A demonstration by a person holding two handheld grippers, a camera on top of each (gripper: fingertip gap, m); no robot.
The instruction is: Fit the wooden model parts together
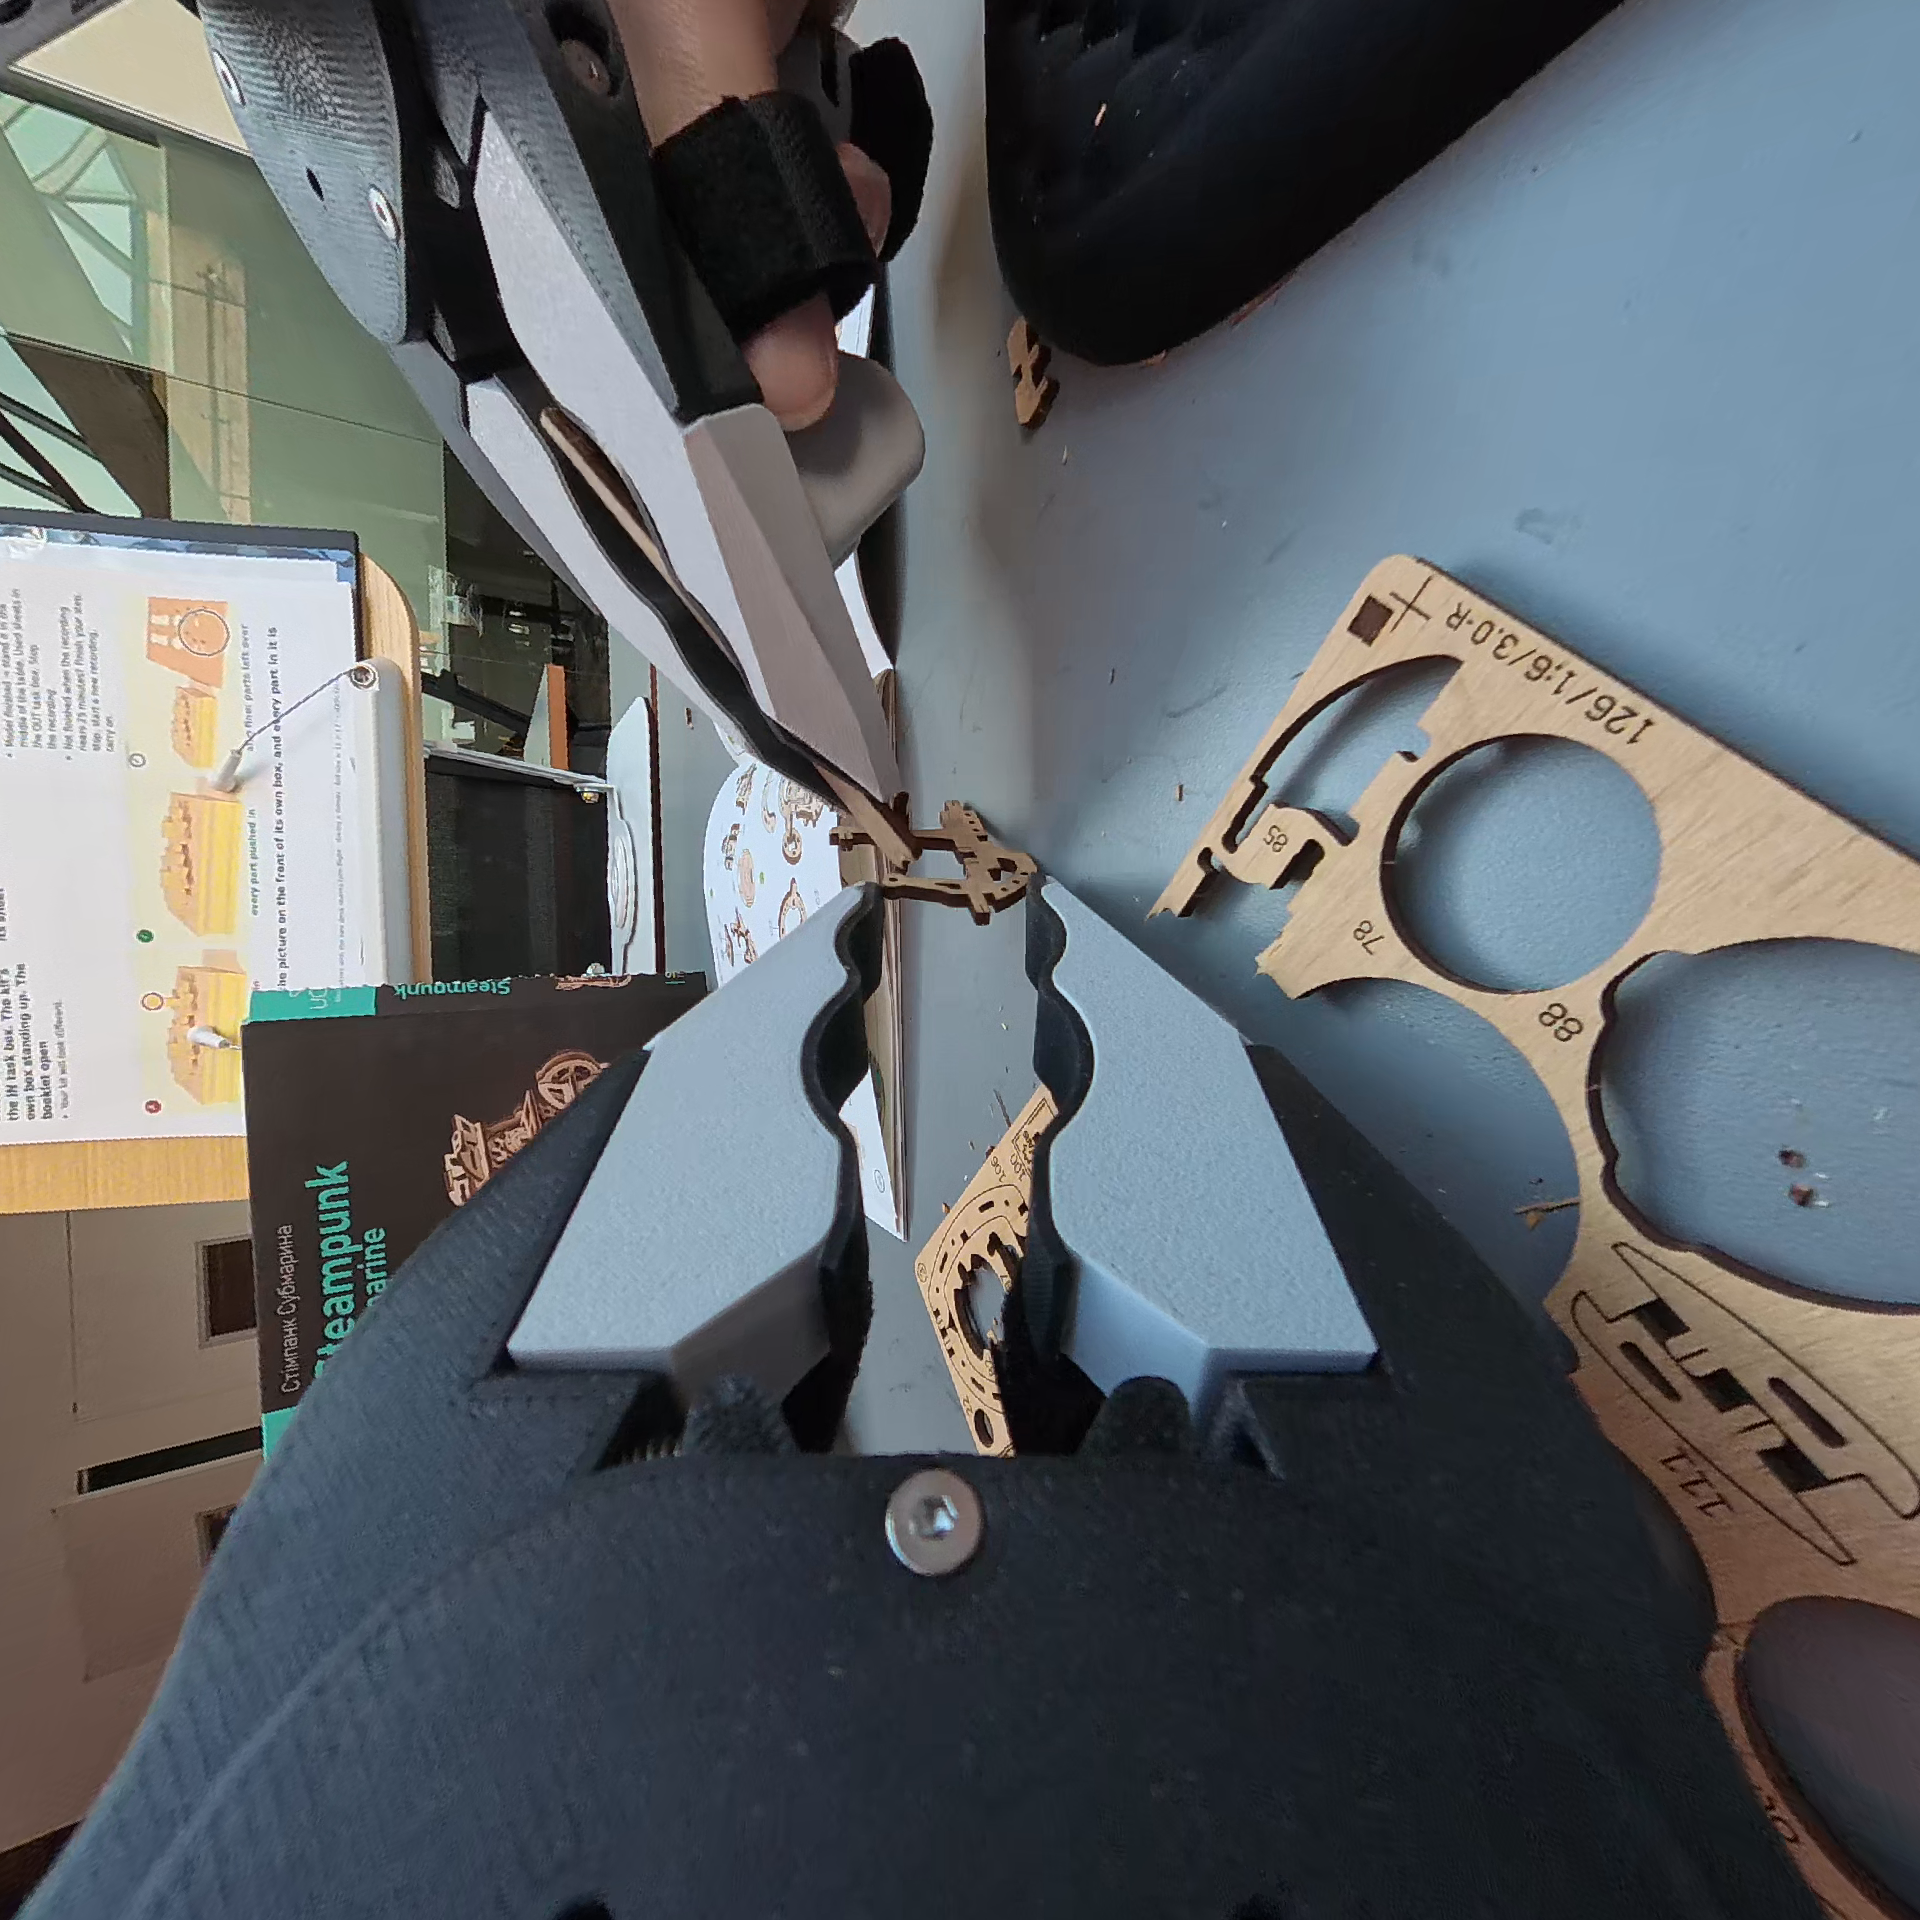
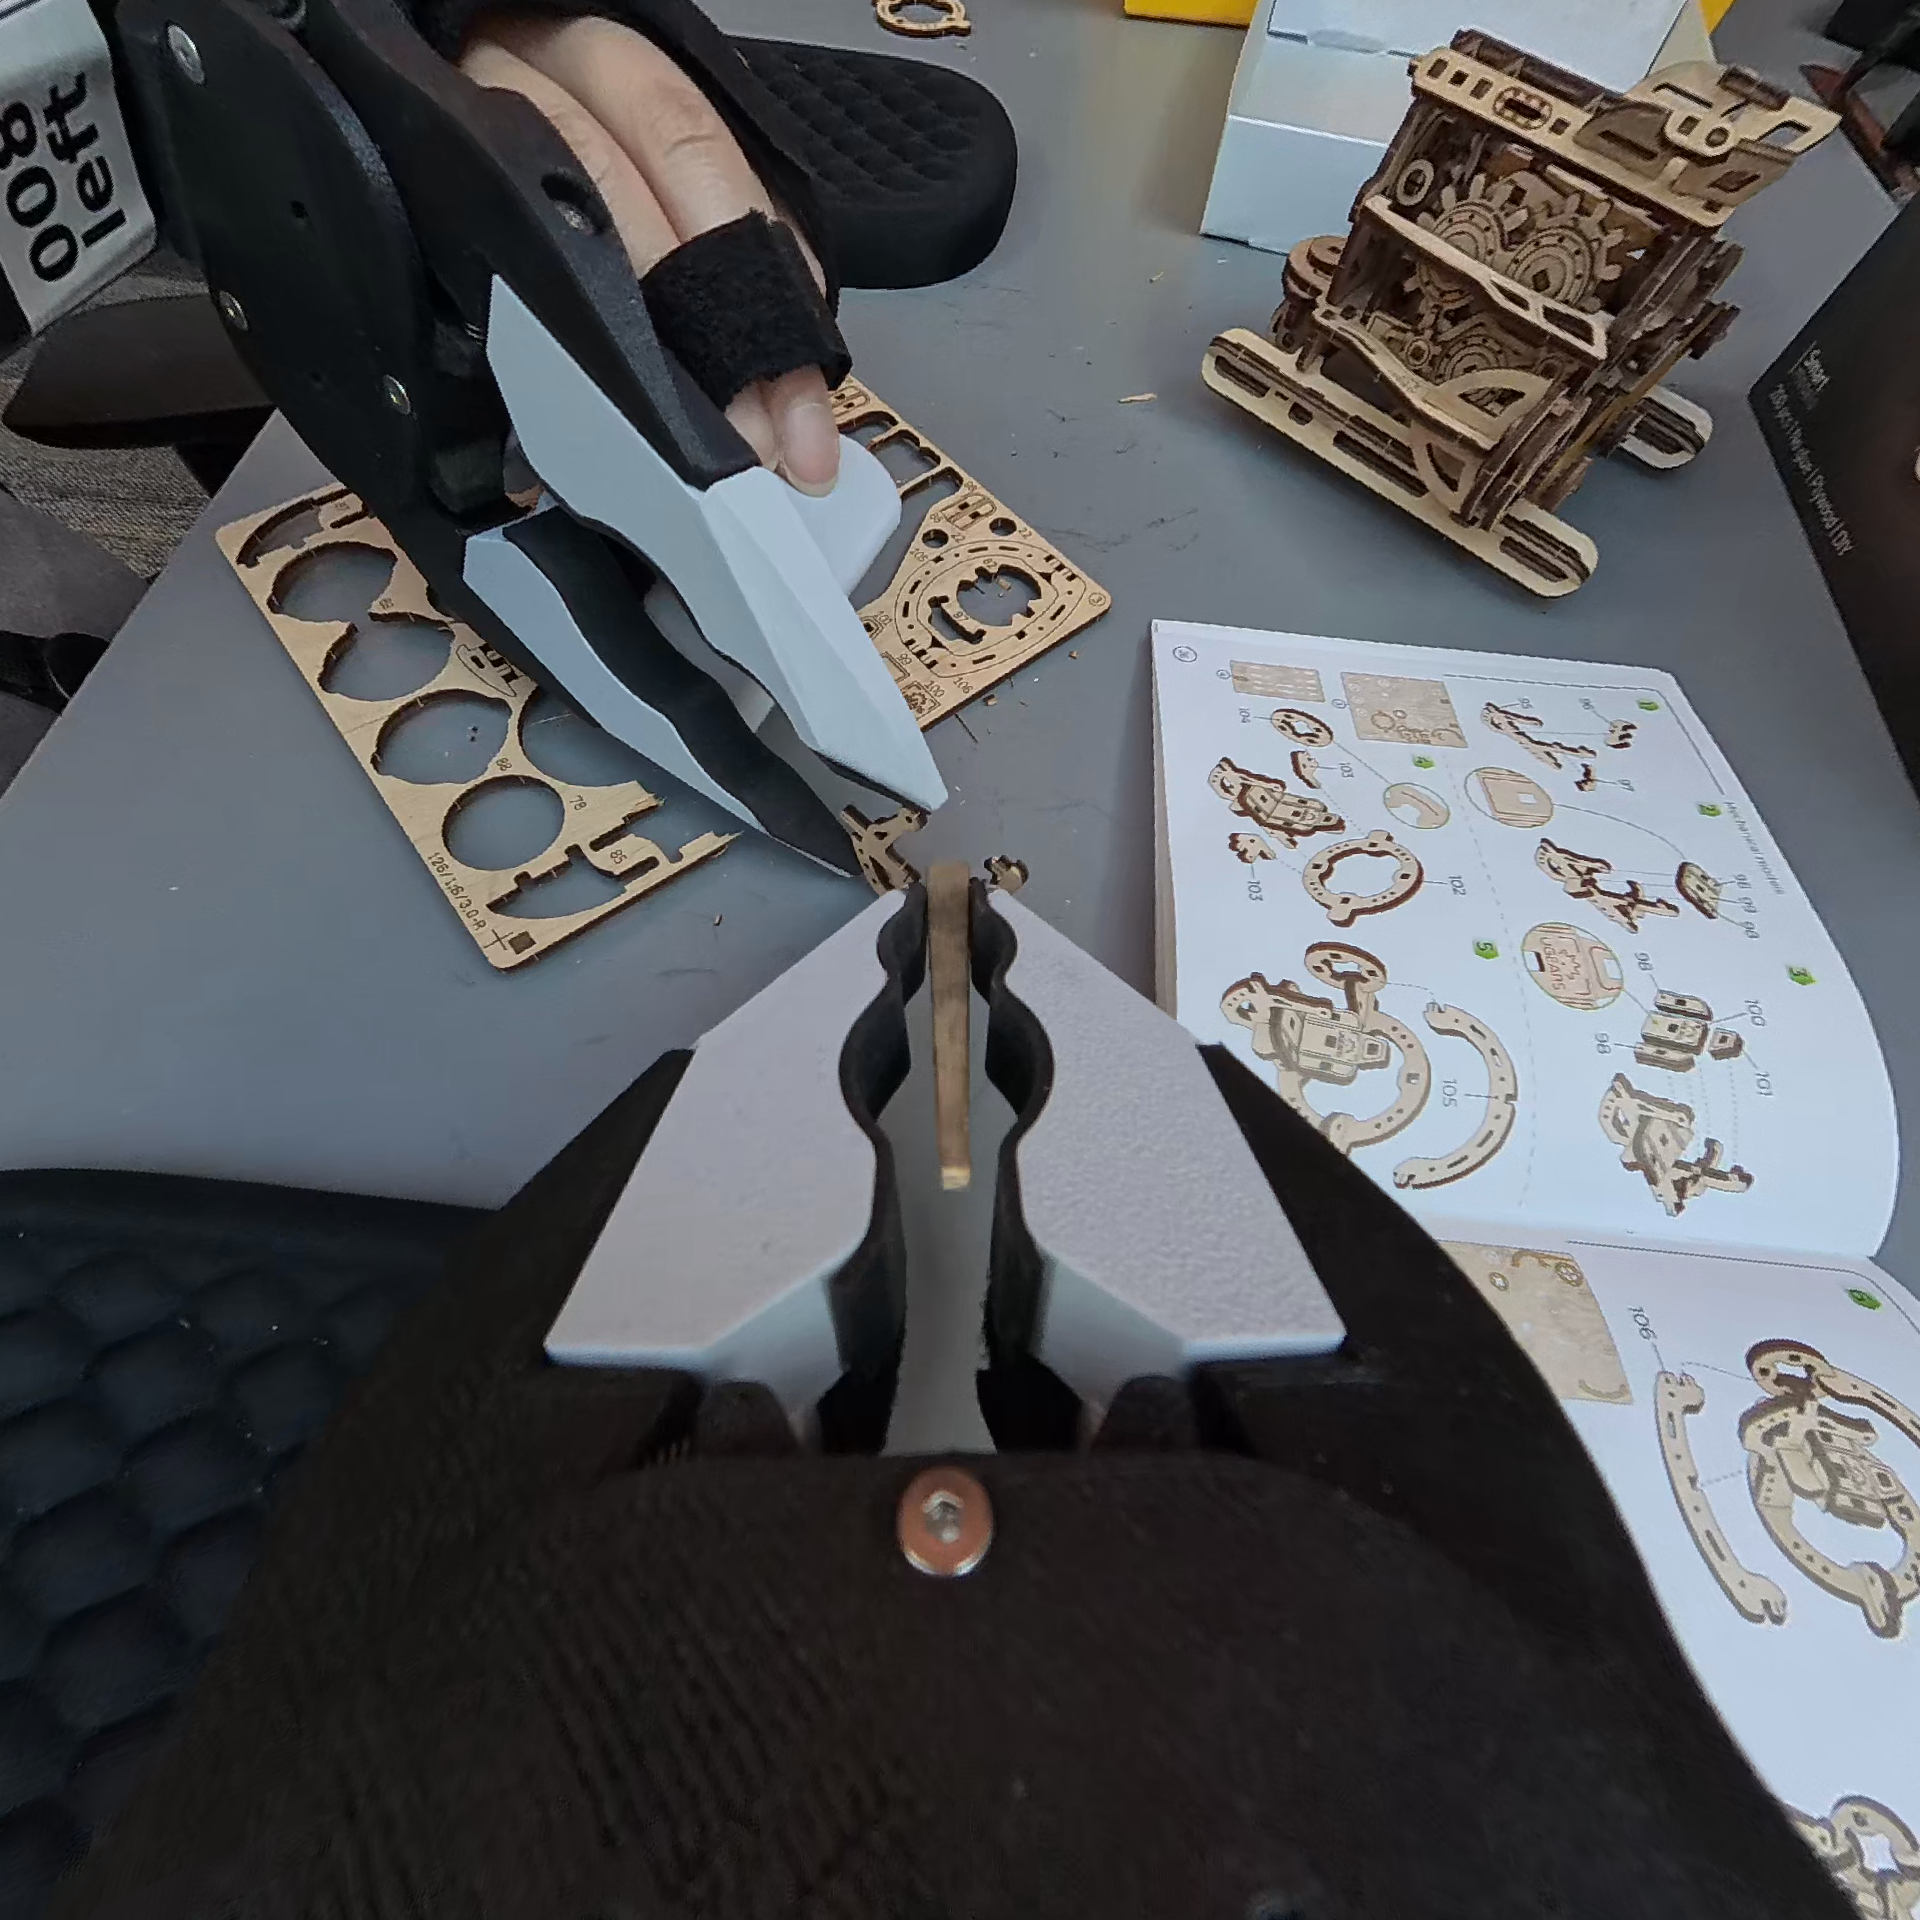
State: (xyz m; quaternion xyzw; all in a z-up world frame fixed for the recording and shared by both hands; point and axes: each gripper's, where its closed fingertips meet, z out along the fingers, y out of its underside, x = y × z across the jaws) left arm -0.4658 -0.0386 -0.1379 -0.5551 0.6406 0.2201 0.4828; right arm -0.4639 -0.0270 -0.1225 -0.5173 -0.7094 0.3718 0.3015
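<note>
My right gripper (image 2: 948, 896) is shut on a flat wooden piece (image 2: 948, 1023), seen edge-on between its black pads. The piece's front end meets a small jagged wooden part (image 2: 883, 836) just above the grey table (image 2: 260, 987). My left gripper (image 1: 951, 902) has its jaws a short way apart, and its tips close on the two ends of that small part (image 1: 951, 862). In the left wrist view the right gripper (image 1: 883, 805) comes down from the top left with its piece (image 1: 608, 488) showing between the fingers. In the right wrist view the left gripper (image 2: 894, 831) comes in from the upper left.
Two punched-out plywood sheets (image 2: 416, 717) (image 2: 987, 613) lie behind the left gripper. An open instruction booklet (image 2: 1507, 935) lies to the right. A built wooden model (image 2: 1475, 312) and a white box (image 2: 1309, 135) stand at the back. A black kit box (image 1: 436, 1122) and a black pad (image 2: 883, 156) are nearby. The tips of both grippers are at nearly the same place.
</note>
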